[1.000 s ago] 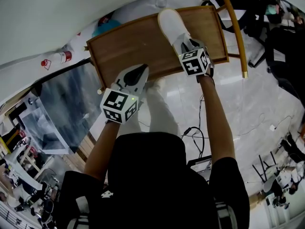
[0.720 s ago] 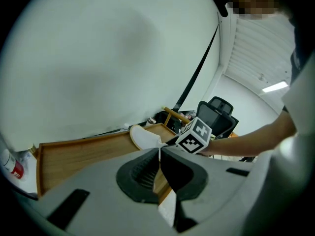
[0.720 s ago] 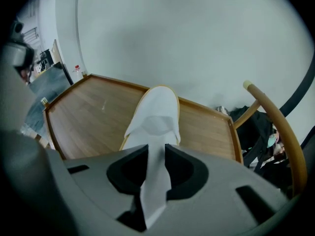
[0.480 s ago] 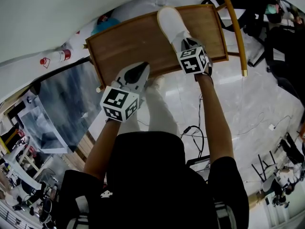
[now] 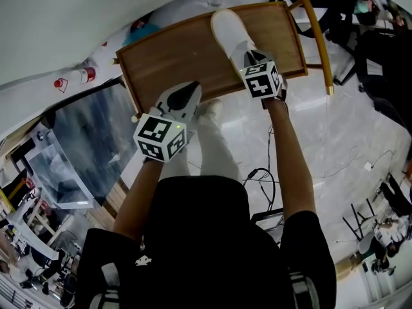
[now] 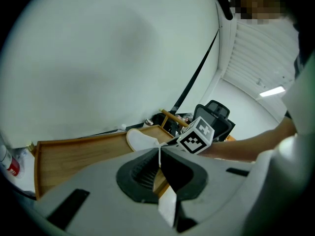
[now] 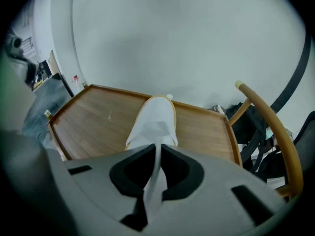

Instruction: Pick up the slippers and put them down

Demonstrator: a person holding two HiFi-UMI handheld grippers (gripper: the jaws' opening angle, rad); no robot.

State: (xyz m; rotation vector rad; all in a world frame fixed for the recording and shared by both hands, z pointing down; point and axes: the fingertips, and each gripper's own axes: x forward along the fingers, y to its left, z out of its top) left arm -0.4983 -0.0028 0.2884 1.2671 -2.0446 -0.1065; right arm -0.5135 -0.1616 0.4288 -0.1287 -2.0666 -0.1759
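Landmark: wooden tray (image 5: 174, 56), a raised-rim board seen from above in the head view.

- One white slipper (image 5: 228, 34) is noted on the right half of the tray, lying lengthwise with its toe toward the far rim and its heel end toward the near rim.
- Right gripper (image 7: 158, 150) is held over the tray's near right part and angled steeply down. Its jaws have just been closing and are now drawn narrow, with the thin white back edge of the slipper pinched between them. Whether the heel is lifted clear of the wood cannot be told.
- Left gripper (image 6: 159, 151) is held at the tray's near rim, left of the slipper. Its jaws are pressed together on a thin white sheet (image 6: 166, 208). The rest of that sheet is hidden under the gripper body.
- A curved wooden chair rail (image 5: 315, 37) is seen just beyond the tray's right end.
- A red-labelled bottle (image 5: 84, 77) is seen off the tray's left end.
- A black office chair (image 6: 214, 117) is seen past the tray's right end in the left gripper view.
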